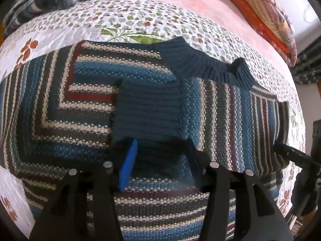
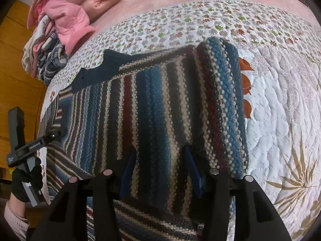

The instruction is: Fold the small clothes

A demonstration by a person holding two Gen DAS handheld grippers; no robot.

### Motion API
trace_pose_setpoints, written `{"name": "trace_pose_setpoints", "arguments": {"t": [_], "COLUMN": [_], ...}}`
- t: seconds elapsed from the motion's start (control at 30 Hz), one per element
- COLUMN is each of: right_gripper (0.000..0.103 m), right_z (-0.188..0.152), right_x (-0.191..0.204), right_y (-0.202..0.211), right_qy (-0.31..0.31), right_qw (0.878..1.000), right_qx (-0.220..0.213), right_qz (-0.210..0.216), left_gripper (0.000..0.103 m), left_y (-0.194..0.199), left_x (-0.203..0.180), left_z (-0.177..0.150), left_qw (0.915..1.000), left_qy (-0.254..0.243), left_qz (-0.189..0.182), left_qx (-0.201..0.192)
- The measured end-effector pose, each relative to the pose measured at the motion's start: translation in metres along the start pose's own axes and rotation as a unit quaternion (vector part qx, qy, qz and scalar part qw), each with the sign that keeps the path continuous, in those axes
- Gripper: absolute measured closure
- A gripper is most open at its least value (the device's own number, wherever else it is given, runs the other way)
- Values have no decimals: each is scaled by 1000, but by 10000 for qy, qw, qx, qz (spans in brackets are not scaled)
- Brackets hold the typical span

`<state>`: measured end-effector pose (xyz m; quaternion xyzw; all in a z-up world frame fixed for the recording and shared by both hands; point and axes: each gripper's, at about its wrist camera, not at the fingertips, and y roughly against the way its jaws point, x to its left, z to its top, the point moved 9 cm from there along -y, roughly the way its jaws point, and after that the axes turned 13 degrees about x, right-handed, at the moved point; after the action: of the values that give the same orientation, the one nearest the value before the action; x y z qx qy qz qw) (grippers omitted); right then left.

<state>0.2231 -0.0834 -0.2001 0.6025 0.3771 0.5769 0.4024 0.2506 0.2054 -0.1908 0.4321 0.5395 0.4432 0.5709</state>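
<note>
Right now the striped knit sweater (image 1: 60,104) lies spread on the floral quilt (image 1: 128,18), partly folded, its ribbed blue cuff (image 1: 148,108) lying just ahead of the left gripper (image 1: 162,160), whose fingers stand wide apart over the knit with nothing between them. Likewise, the right gripper (image 2: 160,172) is spread open, its fingers (image 2: 128,168) resting against the sweater's folded sleeve. Off to its left, a gloved hand (image 2: 26,180) holds the other tool's handle. Beyond the fingers, a heap of pink clothes (image 2: 66,16) sits on the bed

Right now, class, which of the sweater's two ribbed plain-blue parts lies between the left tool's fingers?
The ribbed cuff of the folded-in sleeve; the ribbed collar lies farther off, at the sweater's edge.
</note>
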Motion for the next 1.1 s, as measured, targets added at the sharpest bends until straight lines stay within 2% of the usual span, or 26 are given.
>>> {"name": "trace_pose_setpoints", "arguments": {"t": [0.07, 0.17, 0.23, 0.3, 0.37, 0.43, 0.6, 0.73, 0.8, 0.87, 0.9, 0.93, 1.0, 1.1], "right_gripper": [49, 48, 46, 40, 38, 30, 26, 25, 24, 24, 24, 24, 24, 24], "right_z": [0, 2, 2, 1, -3, -7, -19, -28, -30, -31, -31, -30, -29, -28], "right_x": [3, 12, 20, 28, 39, 50, 72, 92, 99, 102, 103, 104, 103, 102], "right_y": [1, 9, 19, 29, 42, 52, 61, 54, 48, 43, 39, 34, 27, 19], "right_qy": [-20, -46, -70, -111, -139, -141, -101, 18, 65, 53, 35, 14, 14, 44], "right_qw": [10000, 9999, 9999, 9997, 9993, 9990, 9984, 9987, 9989, 9991, 9992, 9993, 9995, 9998], "right_qx": [-4, -87, -144, -239, -334, -420, -541, -483, -440, -397, -367, -327, -283, -215], "right_qz": [-35, -55, -15, -8, 71, 99, 136, 145, 136, 161, 167, 156, 114, 14], "left_gripper": [52, 51, 46, 40, 37, 30, 23, 23, 23, 23, 23, 24, 24, 24], "left_y": [1, 13, 31, 50, 71, 88, 109, 113, 112, 113, 113, 112, 112, 110], "left_x": [0, 6, 19, 36, 61, 88, 174, 261, 300, 340, 371, 383, 400, 414], "left_z": [1, 6, 9, 11, 10, 7, -11, -39, -53, -69, -82, -86, -93, -95], "left_qw": [10000, 9988, 9969, 9955, 9933, 9905, 9802, 9636, 9512, 9339, 9171, 9094, 8980, 8841], "left_qy": [64, 363, 601, 757, 935, 1146, 1815, 2571, 3000, 3488, 3872, 4030, 4232, 4384], "left_qz": [-53, -318, -498, -527, -536, -521, -317, -115, -54, -76, -208, -283, -449, -904], "left_qx": [14, 42, -78, -231, -420, -545, -730, -729, -715, -785, -920, -985, -1117, -1342]}}
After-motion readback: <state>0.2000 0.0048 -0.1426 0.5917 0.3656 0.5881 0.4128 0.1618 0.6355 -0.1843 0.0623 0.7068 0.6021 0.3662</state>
